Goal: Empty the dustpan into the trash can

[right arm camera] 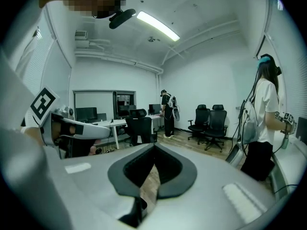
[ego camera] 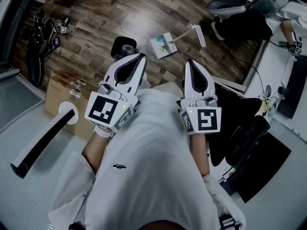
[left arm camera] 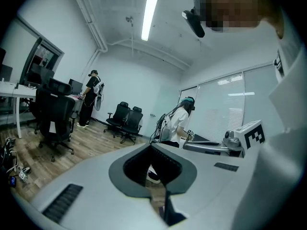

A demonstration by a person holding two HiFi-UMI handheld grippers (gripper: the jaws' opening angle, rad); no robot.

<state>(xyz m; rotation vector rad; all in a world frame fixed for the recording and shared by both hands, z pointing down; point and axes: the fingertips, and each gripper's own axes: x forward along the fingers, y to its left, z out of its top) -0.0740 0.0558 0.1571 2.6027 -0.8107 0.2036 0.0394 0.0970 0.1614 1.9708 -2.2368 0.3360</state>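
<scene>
Left claw (ego camera: 139,56) and right claw (ego camera: 188,62) clenched, empty, held before the torso.
Beyond them on the wooden floor (ego camera: 96,13), near a small black trash can (ego camera: 123,46), lies the white long-handled plastic dustpan (ego camera: 164,45): probably light and stiff; take its handle, keep it level.

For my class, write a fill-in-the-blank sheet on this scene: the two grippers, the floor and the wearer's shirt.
1. The jaws of the left gripper and the right gripper are both ____.
2. Between each gripper's jaws there is ____.
3. The floor is laid with ____ planks.
4. The shirt seen below the grippers is ____.

Missing words: shut; nothing; wood; white.
</scene>
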